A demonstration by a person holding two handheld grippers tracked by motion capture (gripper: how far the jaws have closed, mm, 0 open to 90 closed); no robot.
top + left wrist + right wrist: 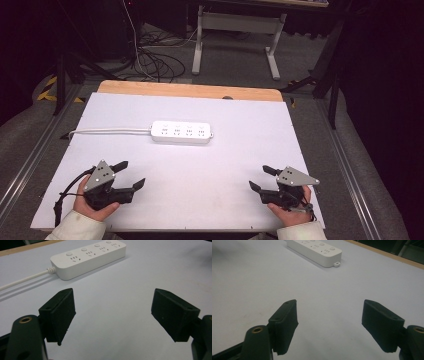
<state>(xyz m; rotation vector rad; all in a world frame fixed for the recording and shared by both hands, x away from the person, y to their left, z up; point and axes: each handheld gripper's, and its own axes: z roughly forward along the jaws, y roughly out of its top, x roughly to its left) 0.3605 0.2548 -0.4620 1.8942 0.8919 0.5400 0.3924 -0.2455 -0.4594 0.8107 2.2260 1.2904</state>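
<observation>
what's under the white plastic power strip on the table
The white plastic power strip lies flat on a white sheet that covers the wooden table. The patch of sheet directly beneath it is hidden.

Dark room, grey floor [30, 135], cables [155, 62], white desk frame [235, 30].

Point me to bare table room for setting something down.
Free: the white sheet between left gripper and right gripper, nearer than the power strip; also right of the strip. Its cord crosses the left side.

One power strip [181, 132] (four sockets)
</observation>
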